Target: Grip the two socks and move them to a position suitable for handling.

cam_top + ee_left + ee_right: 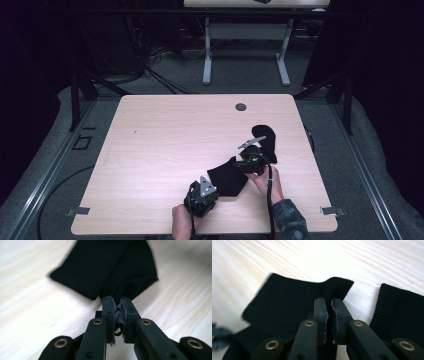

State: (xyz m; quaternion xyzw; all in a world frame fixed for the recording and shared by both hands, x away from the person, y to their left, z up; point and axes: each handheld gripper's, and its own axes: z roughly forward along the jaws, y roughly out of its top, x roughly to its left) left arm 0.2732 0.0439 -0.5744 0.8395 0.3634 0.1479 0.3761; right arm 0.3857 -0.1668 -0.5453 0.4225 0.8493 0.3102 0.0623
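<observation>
Black sock (227, 176) is laid on the wooden table (165, 135), near its front edge, well short of the cable grommet (241, 107). Its cuff edge is pinched by the closed left gripper (117, 305). A raised fold is clamped by the closed right gripper (329, 305), with a second black sock (265, 137) just beyond.

Sock (107, 267) far end cut off by top edge in left gripper view; near corner hidden between closed jaws. Second sock (399, 312) cut off by right edge in right gripper view. High view: middle of socks hidden under right gripper (253, 159); forearms cut off at bottom edge. Blurred dark shape (219, 338) at left edge of right gripper view, cannot tell what
</observation>
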